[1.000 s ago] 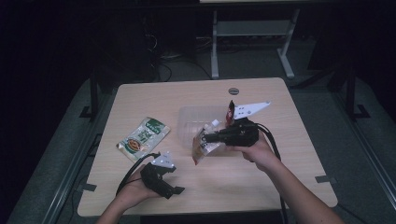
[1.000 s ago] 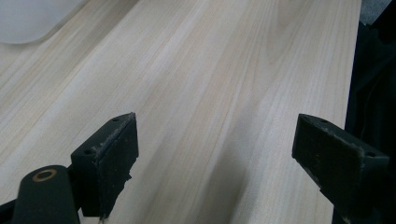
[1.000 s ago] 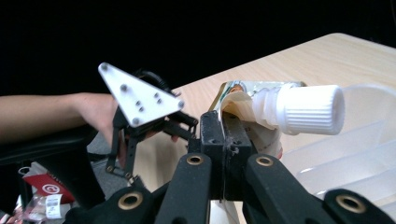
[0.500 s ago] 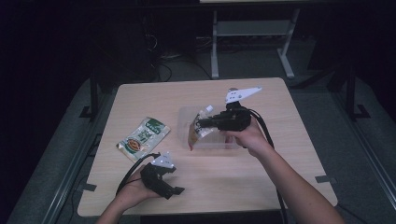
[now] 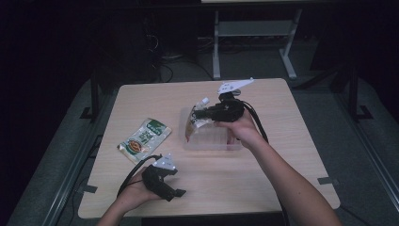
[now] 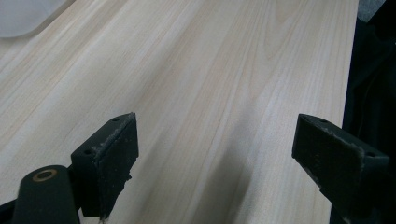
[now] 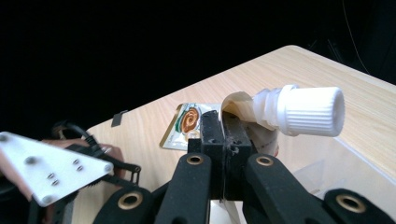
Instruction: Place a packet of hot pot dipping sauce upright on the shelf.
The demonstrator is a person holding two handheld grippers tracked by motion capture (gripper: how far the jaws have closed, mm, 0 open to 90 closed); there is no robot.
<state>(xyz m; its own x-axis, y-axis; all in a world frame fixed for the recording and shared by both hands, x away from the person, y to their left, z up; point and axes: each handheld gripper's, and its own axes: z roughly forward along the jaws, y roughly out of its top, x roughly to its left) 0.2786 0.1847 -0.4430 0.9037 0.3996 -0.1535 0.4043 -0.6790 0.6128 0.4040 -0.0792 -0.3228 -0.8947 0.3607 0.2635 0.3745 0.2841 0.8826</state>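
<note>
A: Spouted pouch (image 5: 192, 123) — it hangs over the near-left corner of the clear plastic tray (image 5: 212, 141) in the middle of the table (image 5: 282, 122), lifted off the wood. The right gripper (image 5: 196, 113) has it by the top edge.

B: The right gripper view agrees: the jaws are pinched tight on the film just beside the white screw cap (image 7: 310, 111), with the body of the pouch drooping below.

A: How do you think it handles?

B: Soft and floppy, I'd judge. The film curls where it is pinched, so the body will swing and fold rather than hold a shape. It looks light enough for one gripper. The film is probably slick, so a grip on flat film could creep.

A: Where would you take hold, then?

B: Near the spout, about where it is now. The collar under the cap is the one stiff part, and the seam beside it gives the pads something to bite. Lower down it would only crumple.

A: And the other hand?

B: The left gripper (image 5: 179, 192) rests on the table near the front edge, jaws spread wide over bare wood, holding nothing. A green packet (image 5: 144, 140) lies flat to the left of the tray, apart from both grippers.
</note>
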